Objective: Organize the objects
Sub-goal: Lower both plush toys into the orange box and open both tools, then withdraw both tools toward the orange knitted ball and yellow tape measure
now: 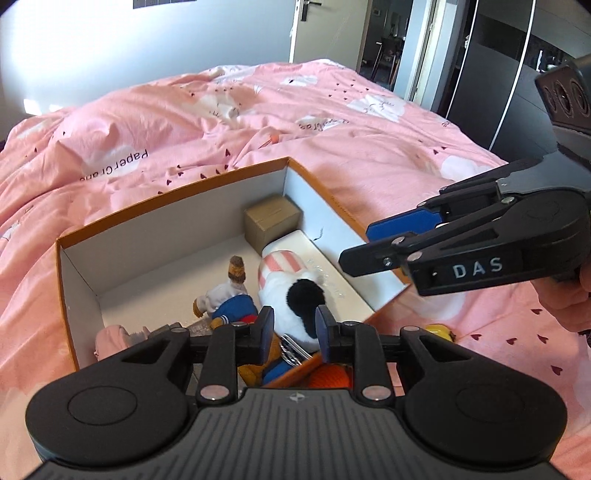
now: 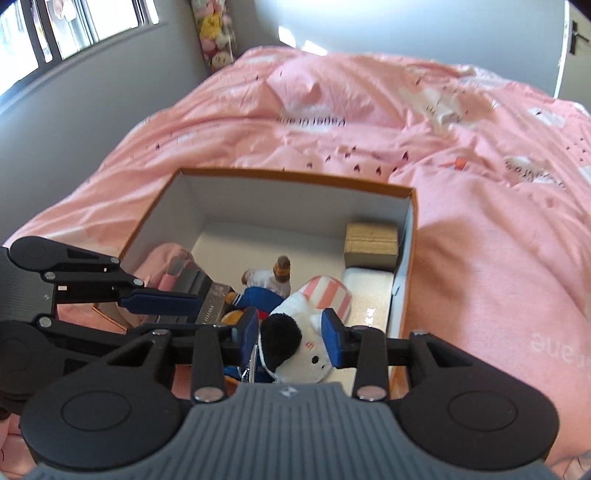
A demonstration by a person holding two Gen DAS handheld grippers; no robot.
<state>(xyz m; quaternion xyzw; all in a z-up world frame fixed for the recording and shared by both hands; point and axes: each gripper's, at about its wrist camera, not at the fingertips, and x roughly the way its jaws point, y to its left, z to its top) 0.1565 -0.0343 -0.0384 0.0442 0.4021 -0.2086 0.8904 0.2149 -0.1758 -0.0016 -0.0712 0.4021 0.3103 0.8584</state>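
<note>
I look down w/ both grippers over the orange box [image 2: 413, 236] on the pink blanket [image 1: 369, 147]. My left gripper [image 1: 294, 334] has its blue pads a bit apart, nothing between them. My right gripper [image 2: 290, 332] is apart too, and the white plush toy [image 2: 295, 343] w/ the black ear shows in the gap; the pads aren't pressing it. That toy lies inside the box, near the near right side, on a white flat thing [image 2: 369, 295]. Left of it sits a small doll [image 2: 271, 280] w/ blue pants. Far right corner: a little brown carton [image 1: 271, 219]. Past the box, just blanket, then a door [image 1: 321, 26].
</note>
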